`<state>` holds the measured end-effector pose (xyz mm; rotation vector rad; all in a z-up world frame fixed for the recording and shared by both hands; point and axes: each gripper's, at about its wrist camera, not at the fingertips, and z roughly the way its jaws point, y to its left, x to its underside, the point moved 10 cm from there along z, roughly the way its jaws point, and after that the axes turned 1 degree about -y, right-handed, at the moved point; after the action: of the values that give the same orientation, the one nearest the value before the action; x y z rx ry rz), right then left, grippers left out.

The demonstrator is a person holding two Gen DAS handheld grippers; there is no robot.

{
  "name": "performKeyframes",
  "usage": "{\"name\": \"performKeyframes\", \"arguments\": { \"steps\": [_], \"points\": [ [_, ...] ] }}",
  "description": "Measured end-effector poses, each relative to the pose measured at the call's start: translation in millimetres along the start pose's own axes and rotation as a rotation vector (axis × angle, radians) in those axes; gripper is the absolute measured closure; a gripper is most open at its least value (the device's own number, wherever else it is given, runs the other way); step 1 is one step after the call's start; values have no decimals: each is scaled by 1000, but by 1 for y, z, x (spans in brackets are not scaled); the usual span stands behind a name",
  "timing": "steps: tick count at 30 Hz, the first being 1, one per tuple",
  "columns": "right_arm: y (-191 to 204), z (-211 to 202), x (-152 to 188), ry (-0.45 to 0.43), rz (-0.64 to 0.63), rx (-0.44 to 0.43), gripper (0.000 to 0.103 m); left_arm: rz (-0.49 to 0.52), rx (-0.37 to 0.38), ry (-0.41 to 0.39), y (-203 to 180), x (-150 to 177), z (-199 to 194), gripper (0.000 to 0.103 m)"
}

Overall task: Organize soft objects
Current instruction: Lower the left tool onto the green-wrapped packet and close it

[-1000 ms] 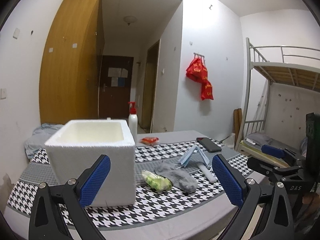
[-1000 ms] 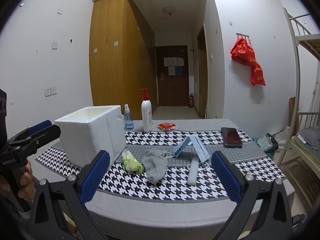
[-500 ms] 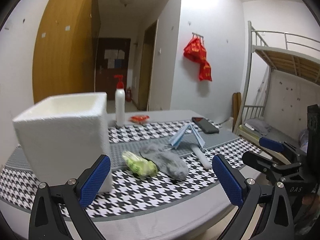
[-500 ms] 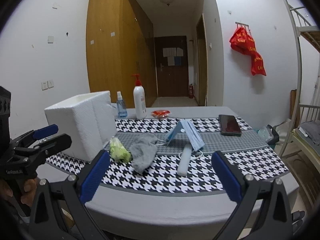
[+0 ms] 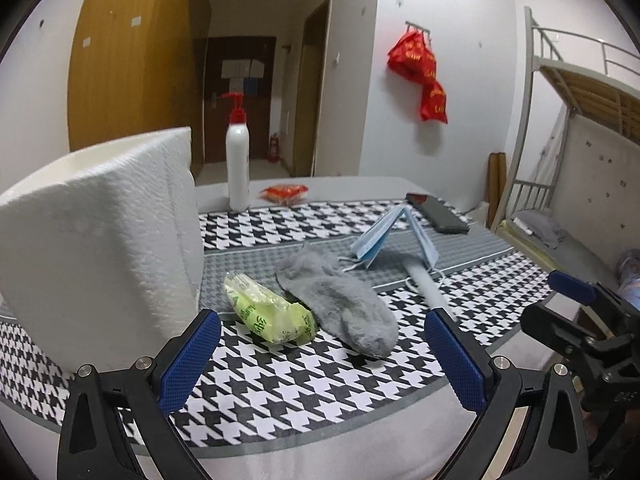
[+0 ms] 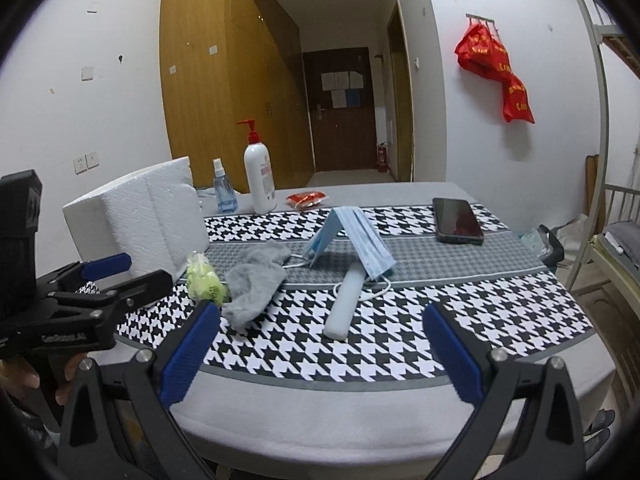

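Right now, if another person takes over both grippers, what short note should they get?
Left gripper: open, empty, facing the green plastic packet and grey sock.
Right gripper: open, empty, short of the table edge.
Sock and packet lie beside the white foam box; the blue face mask stands tented over a white stick.
Nothing is picked up; all sorting remains.

Premises: shared dormitory room.
Metal bunk bed [image 5: 576, 92] at right of frame, full-height wooden wardrobe [image 6: 224, 80] at left, corridor to a dark entry door [image 6: 340, 108] at centre, red bags [image 6: 496, 72] hung on a wall hook, cloth-covered surface [image 6: 360, 420] in foreground.
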<state>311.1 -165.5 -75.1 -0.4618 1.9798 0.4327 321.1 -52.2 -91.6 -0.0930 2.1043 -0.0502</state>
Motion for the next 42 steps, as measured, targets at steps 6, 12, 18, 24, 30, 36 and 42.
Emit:
{"name": "performKeyframes", "arguments": {
  "steps": [6,12,18,24,30,36,42],
  "points": [
    [-5,13,1,26,-11,-17,1,-34,-36,44,5,-2,24,1],
    [-9,24,2,43,-11,-35,1,-68,-131,59,18,-5,41,1],
    [-4,37,6,65,-19,-75,1,-156,-224,92,34,1,57,2],
    [0,45,9,81,-24,-106,1,-230,-263,119,48,4,64,13],
    [6,51,10,90,-36,-124,1,-231,-272,144,49,6,73,22],
    [6,56,13,98,-30,-128,1,-213,-266,215,46,17,85,41],
    [4,58,13,103,-25,-128,1,-205,-253,256,44,23,92,60]
  ]
}}
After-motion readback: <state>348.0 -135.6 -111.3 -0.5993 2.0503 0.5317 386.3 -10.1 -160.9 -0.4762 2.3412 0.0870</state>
